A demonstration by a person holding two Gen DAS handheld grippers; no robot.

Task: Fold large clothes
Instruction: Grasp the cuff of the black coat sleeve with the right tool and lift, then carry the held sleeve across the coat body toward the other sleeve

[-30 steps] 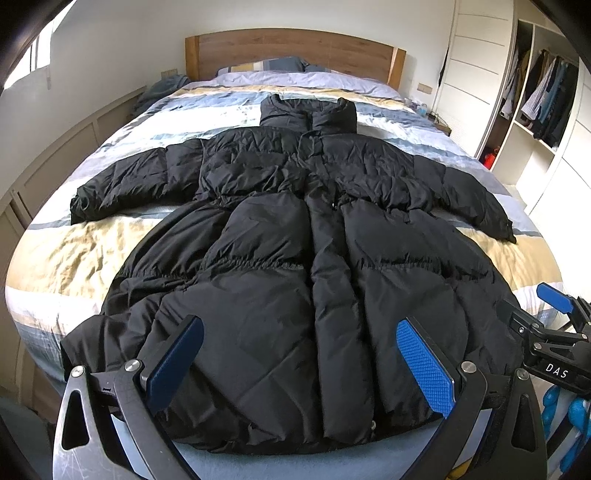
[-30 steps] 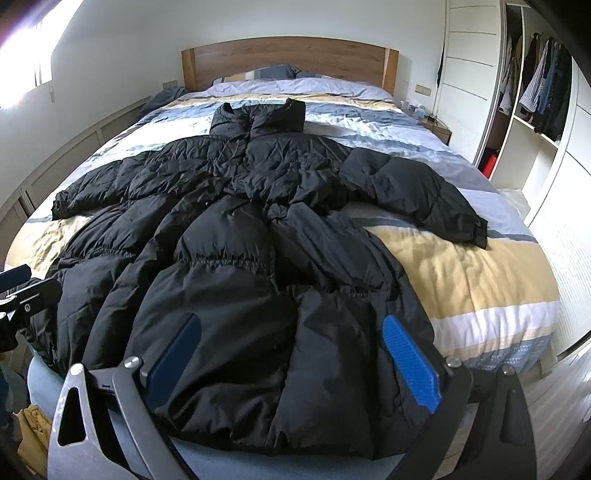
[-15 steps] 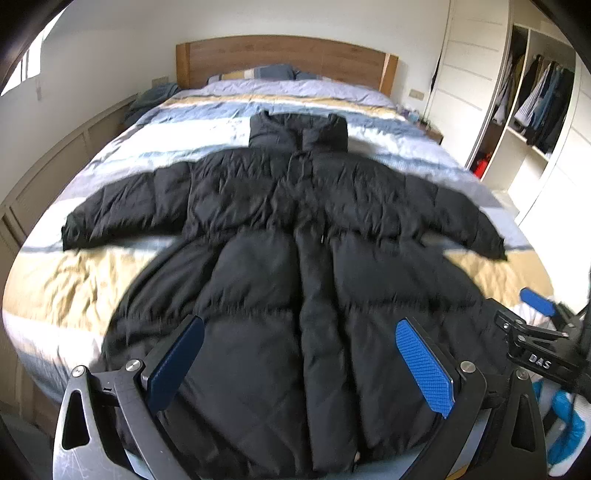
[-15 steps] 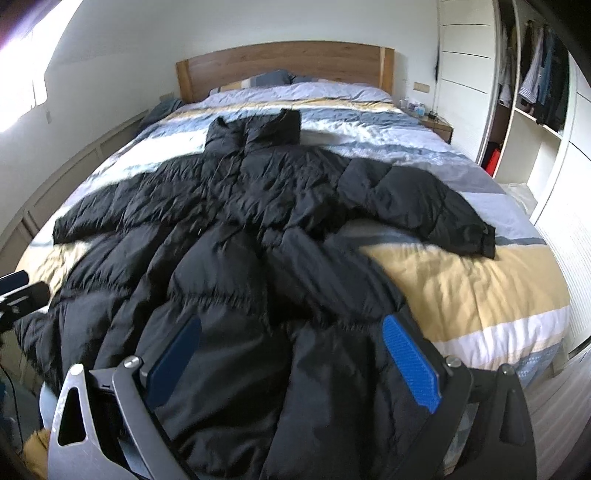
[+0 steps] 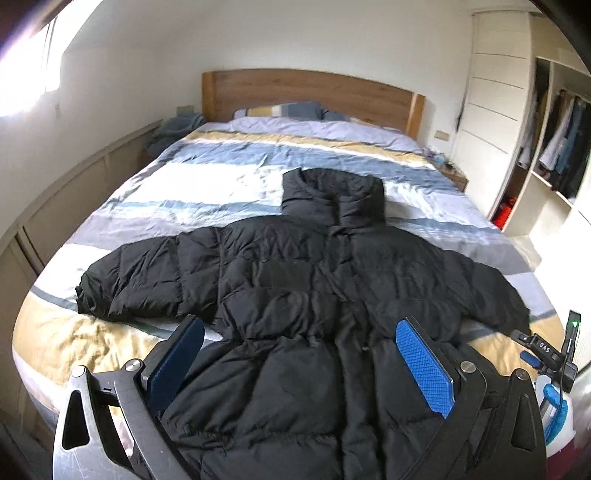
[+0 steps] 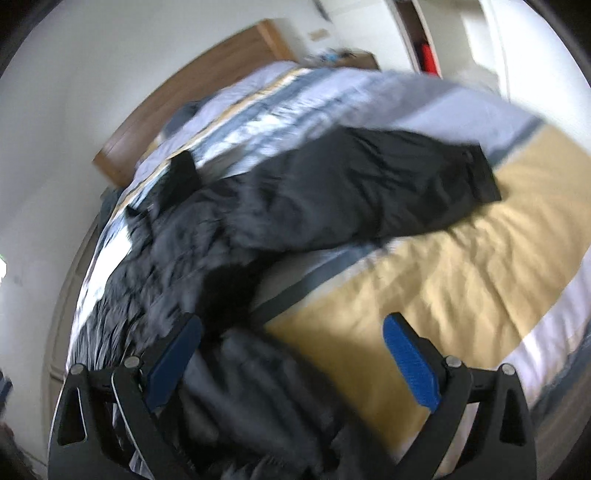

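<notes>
Lying on one striped bed (image 5: 207, 184): one black coat (image 5: 314, 295) (two sleeves spread); both tongs, left (image 5: 301, 363) and right (image 6: 291, 360), gape apart.

I see a big bed (image 5: 236, 173) with blue, white and yellow stripes. A brown wooden headboard (image 5: 310, 92) stands against the white wall (image 5: 258, 33). Bright light comes from a window (image 5: 26, 81) on my left. An open closet (image 5: 554, 147) with hanging clothes is on my right.
</notes>
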